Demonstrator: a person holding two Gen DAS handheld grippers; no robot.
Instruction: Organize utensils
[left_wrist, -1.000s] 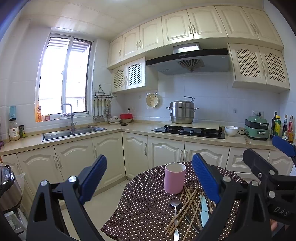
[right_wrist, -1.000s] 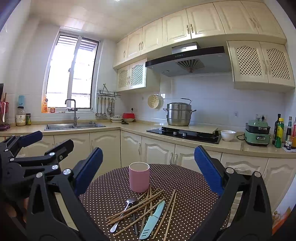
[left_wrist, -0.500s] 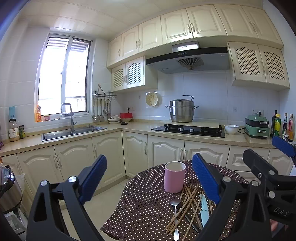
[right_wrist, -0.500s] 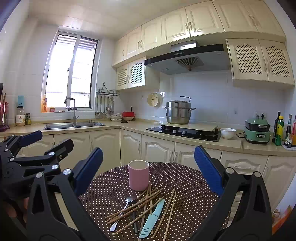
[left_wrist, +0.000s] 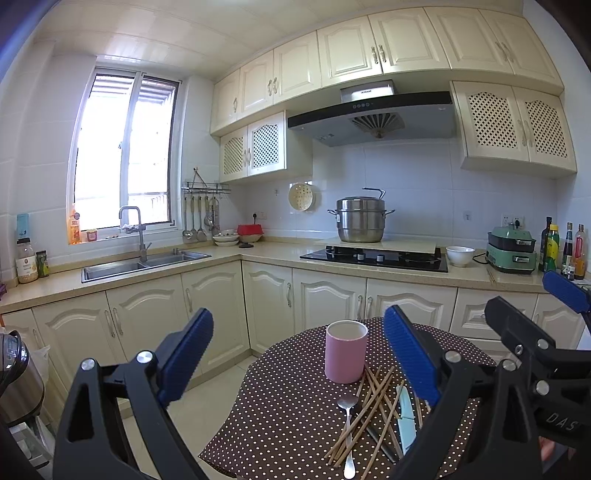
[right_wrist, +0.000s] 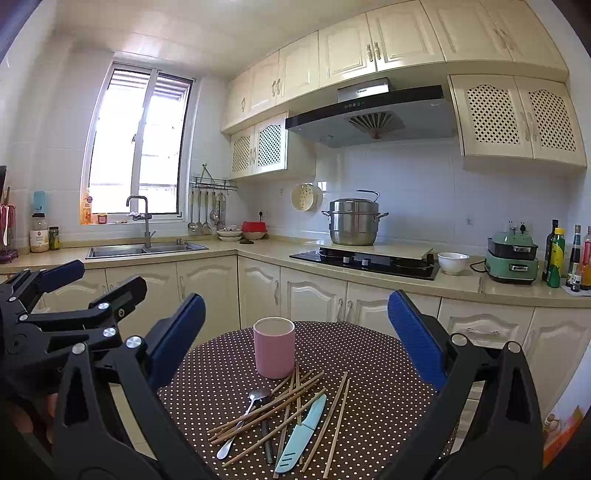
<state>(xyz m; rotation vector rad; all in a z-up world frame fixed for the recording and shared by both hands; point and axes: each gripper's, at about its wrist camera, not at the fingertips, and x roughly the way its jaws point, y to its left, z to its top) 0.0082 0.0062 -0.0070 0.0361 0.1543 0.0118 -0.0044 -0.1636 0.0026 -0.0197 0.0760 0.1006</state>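
A pink cup (left_wrist: 346, 350) (right_wrist: 274, 347) stands upright on a round table with a brown polka-dot cloth (left_wrist: 291, 398) (right_wrist: 369, 369). In front of it lies a loose pile of wooden chopsticks (left_wrist: 373, 398) (right_wrist: 295, 402), a metal spoon (left_wrist: 348, 424) (right_wrist: 243, 417) and a light-blue knife (left_wrist: 405, 417) (right_wrist: 301, 434). My left gripper (left_wrist: 297, 358) is open and empty, held above the table's near left. My right gripper (right_wrist: 295, 339) is open and empty above the near edge. Each shows at the edge of the other's view.
Cream kitchen cabinets (right_wrist: 207, 291) and a counter run behind the table, with a sink (left_wrist: 144, 260), a stove with a steel pot (right_wrist: 354, 227), a white bowl (right_wrist: 452, 262), a green appliance (right_wrist: 511, 260) and bottles (right_wrist: 557, 256). A cooker (left_wrist: 16, 380) stands at the left.
Both views have shifted very slightly; the grippers stay open and the utensils have not moved.
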